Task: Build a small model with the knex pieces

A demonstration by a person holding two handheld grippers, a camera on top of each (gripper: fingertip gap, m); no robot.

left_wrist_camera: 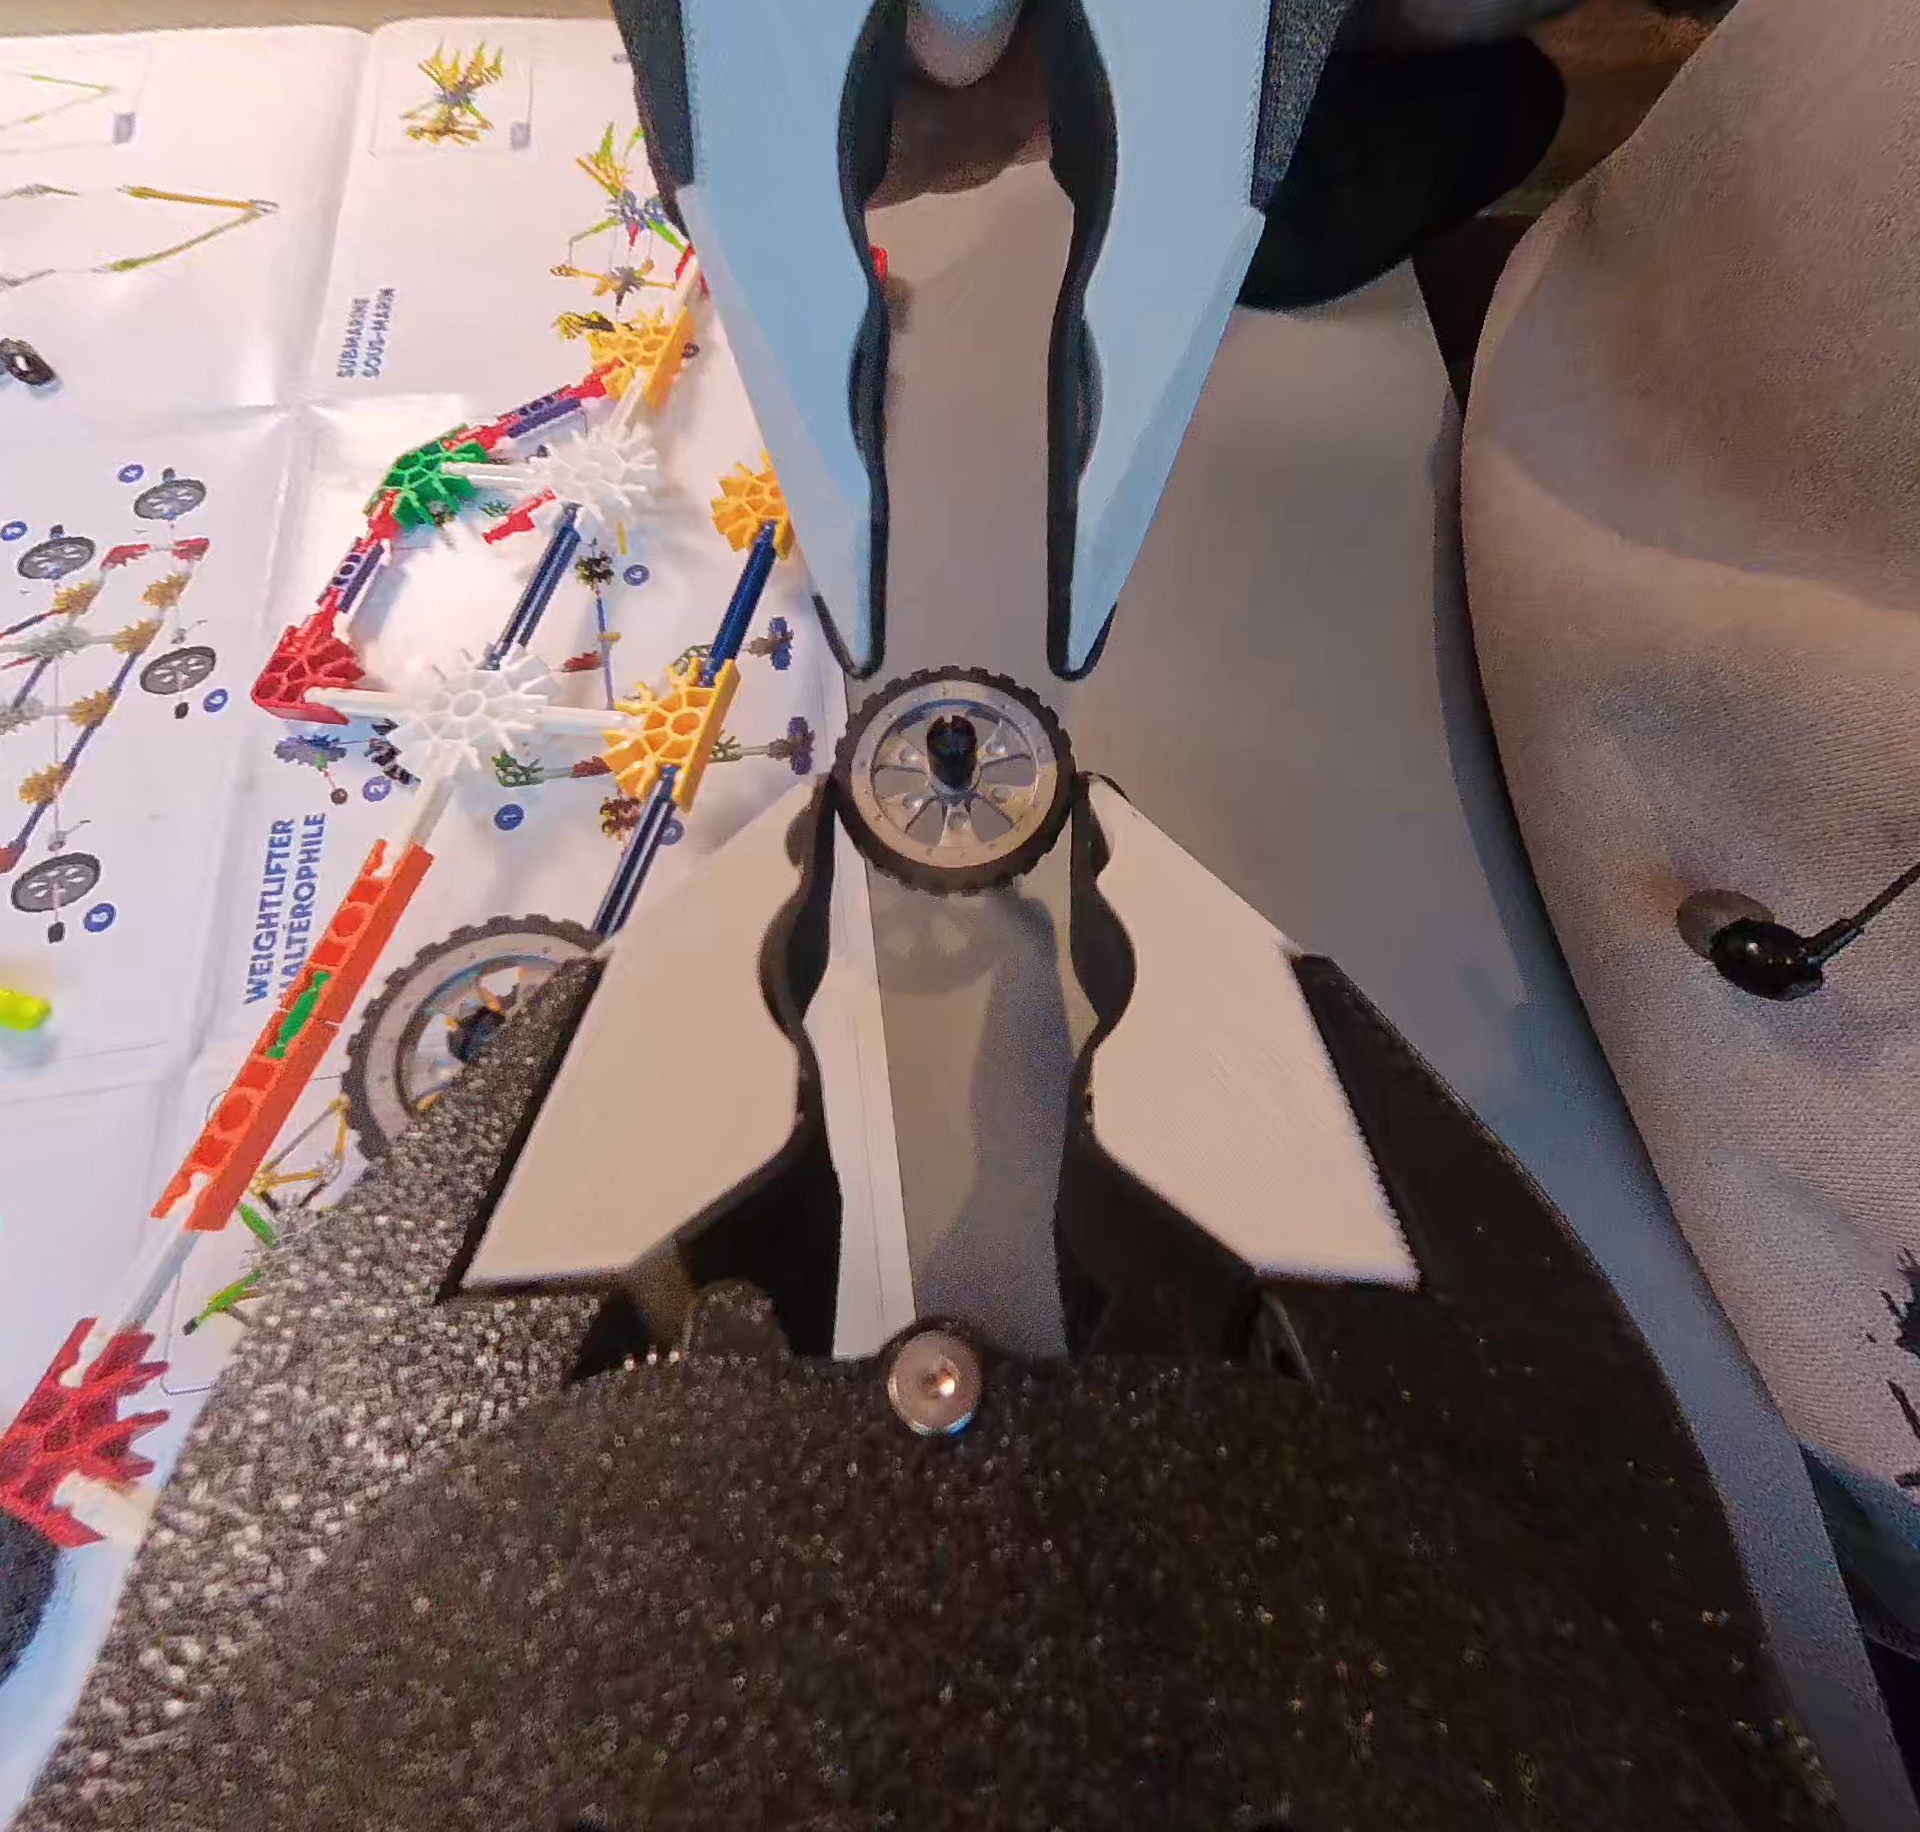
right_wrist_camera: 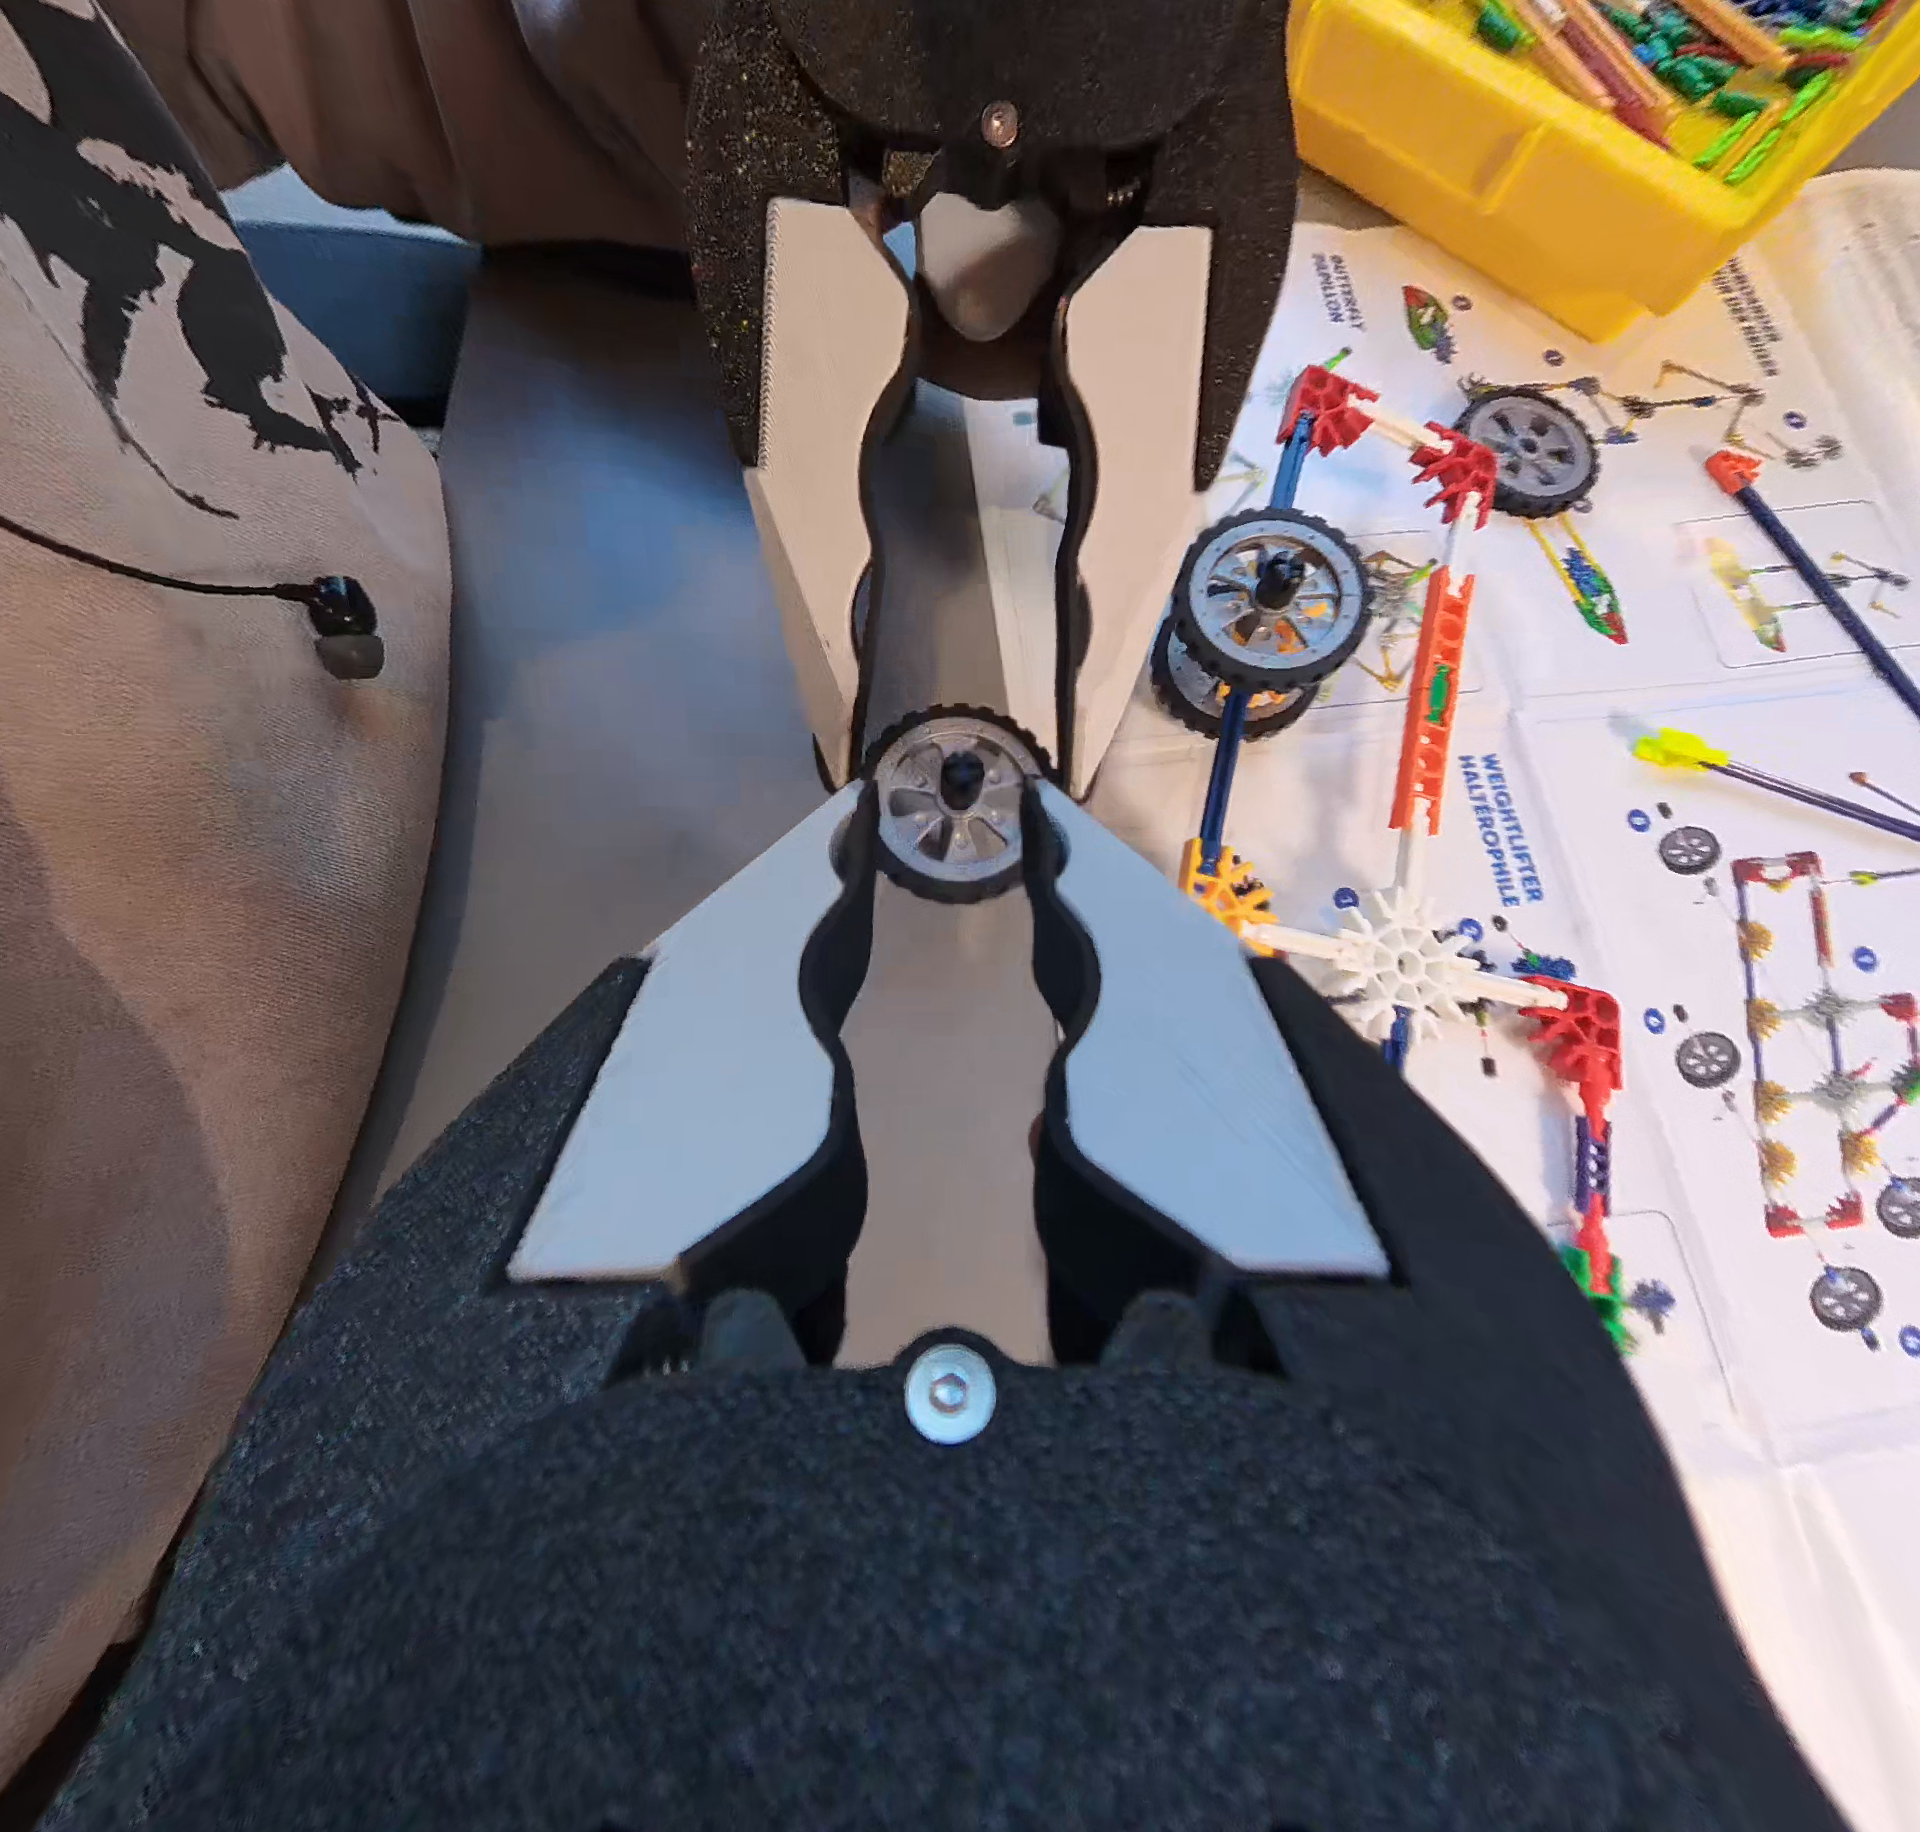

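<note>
A small toy wheel [left_wrist_camera: 954, 816] with a black tyre, silver rim and black hub peg sits between both grippers, which point at each other. In the left wrist view my left gripper [left_wrist_camera: 956, 795] closes on the wheel's two sides. The right gripper [left_wrist_camera: 966, 665] comes in from the top and its tips touch the far rim. In the right wrist view my right gripper [right_wrist_camera: 945, 806] pinches the same wheel [right_wrist_camera: 951, 847], and the left gripper [right_wrist_camera: 961, 769] flanks it from the far side. The wheel hangs over a grey surface [right_wrist_camera: 582, 587].
A rod-and-connector model [left_wrist_camera: 468, 702] with a wheel [left_wrist_camera: 457, 1013] lies on a printed instruction sheet [left_wrist_camera: 208, 328]. The model [right_wrist_camera: 1403, 951] has stacked wheels [right_wrist_camera: 1268, 587]. A yellow bin [right_wrist_camera: 1455, 151] of parts stands behind. A beige cushion [right_wrist_camera: 156, 847] lies on the other side. The grippers are tip to tip, or close to it.
</note>
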